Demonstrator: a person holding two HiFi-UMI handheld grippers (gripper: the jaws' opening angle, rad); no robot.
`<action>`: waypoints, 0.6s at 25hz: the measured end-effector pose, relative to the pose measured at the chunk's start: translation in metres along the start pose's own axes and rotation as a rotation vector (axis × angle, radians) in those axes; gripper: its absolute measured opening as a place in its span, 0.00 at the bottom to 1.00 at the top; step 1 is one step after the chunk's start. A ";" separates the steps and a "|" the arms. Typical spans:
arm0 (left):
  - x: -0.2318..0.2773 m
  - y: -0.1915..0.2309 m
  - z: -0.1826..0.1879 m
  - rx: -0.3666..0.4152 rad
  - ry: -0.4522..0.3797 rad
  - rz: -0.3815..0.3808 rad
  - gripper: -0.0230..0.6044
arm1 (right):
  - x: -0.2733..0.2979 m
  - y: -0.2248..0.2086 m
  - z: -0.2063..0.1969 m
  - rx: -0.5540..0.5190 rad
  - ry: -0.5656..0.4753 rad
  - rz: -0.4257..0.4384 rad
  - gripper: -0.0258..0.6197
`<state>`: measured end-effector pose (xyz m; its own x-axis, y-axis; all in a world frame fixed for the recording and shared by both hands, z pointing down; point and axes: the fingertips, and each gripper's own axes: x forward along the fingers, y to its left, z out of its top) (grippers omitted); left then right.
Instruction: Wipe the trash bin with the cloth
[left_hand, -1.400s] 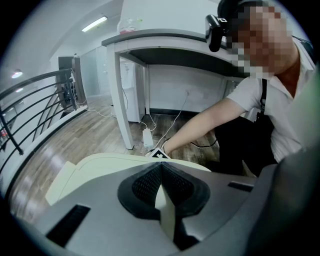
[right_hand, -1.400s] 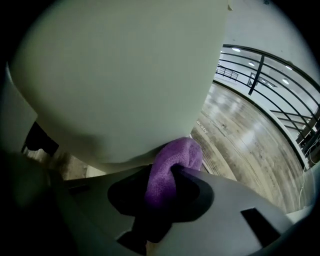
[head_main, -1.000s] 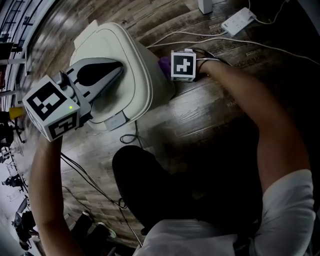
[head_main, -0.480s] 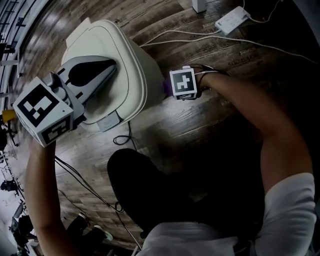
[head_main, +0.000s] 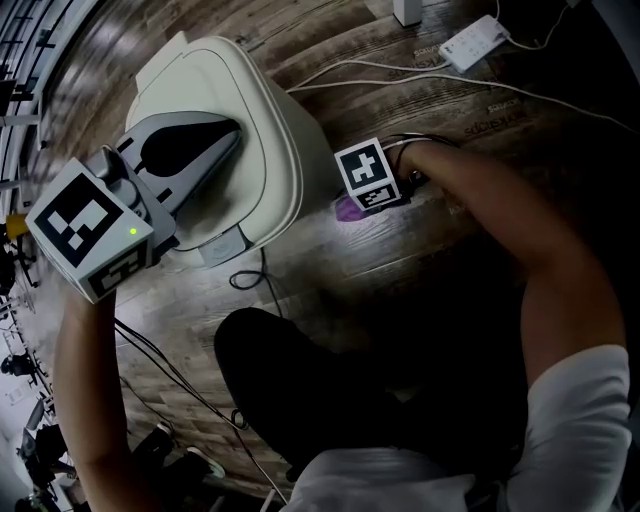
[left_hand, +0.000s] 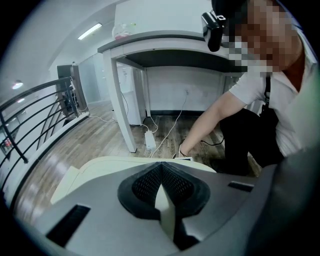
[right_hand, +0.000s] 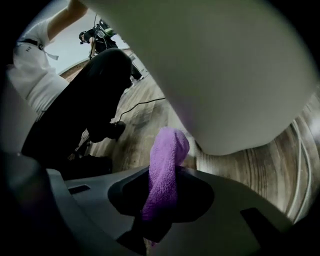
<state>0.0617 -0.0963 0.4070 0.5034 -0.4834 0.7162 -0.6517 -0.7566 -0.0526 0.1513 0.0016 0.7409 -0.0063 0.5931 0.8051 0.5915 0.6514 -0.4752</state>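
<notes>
Trash bin (head_main: 272, 105), cream plastic: wipe prob. ongoing, low side; R tongs (right_hand: 161, 200) clamp purple cloth (right_hand: 170, 145); L tongs (left_hand: 161, 167) closed, empty.

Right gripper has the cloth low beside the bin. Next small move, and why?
Probably nudge the right gripper toward the trash bin so the cloth presses its side wall. The gripper is shut on the purple cloth, whose tip sits by the bin's lower edge near the floor; contact looks unclear. The left gripper sits shut at the lid.

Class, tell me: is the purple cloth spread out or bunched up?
Bunched: the cloth forms a narrow roll clamped in the right gripper.
</notes>
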 end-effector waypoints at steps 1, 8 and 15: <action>0.000 0.000 0.000 0.001 -0.002 0.000 0.04 | -0.006 -0.010 -0.006 0.021 0.011 -0.019 0.19; -0.002 -0.001 -0.004 -0.007 0.022 0.008 0.04 | -0.054 -0.097 -0.048 0.151 0.059 -0.251 0.19; -0.002 0.000 -0.002 -0.004 0.019 0.028 0.04 | -0.117 -0.183 -0.047 0.268 0.000 -0.594 0.19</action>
<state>0.0595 -0.0944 0.4074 0.4738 -0.4960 0.7277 -0.6677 -0.7411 -0.0703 0.0821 -0.2094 0.7504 -0.2700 0.0955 0.9581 0.2652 0.9640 -0.0213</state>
